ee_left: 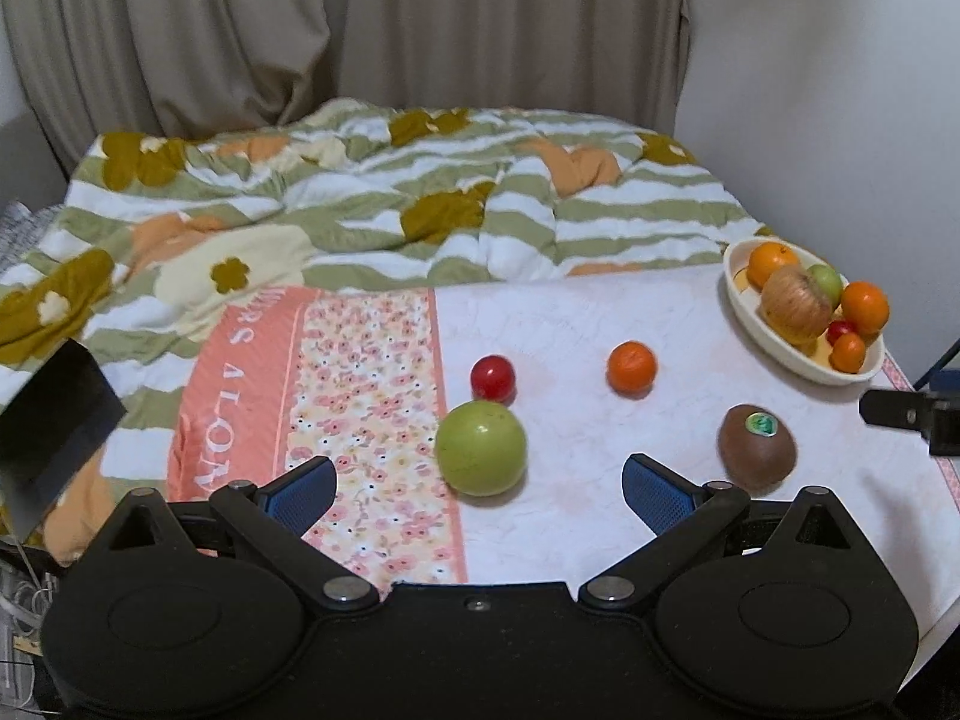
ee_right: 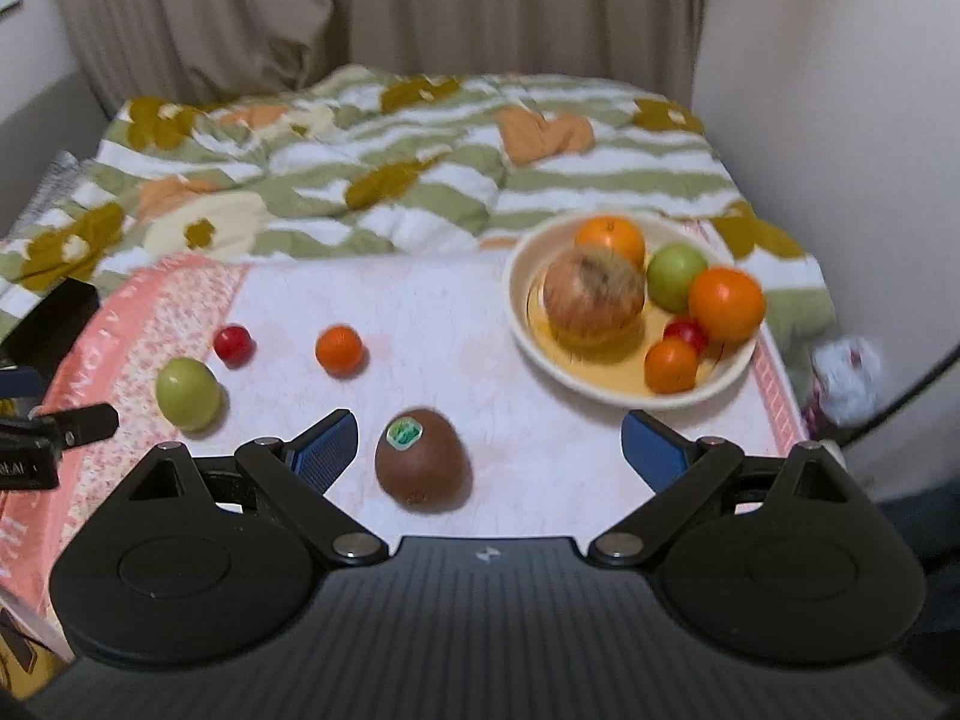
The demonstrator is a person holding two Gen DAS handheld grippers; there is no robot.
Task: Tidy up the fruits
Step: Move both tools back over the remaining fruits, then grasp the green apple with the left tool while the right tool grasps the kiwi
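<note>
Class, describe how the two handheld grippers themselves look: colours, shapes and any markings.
The left gripper and right gripper look alike: matte black bodies with two round lobes, black linkage arms on silver pivot pins, and blue textured pads on the fingers. The right body is ribbed, with a small pale mark. No sleeves show.

Both wrist views look forward and down past spread fingers, the left gripper left of the right gripper, sharing the table fruit ahead.
</note>
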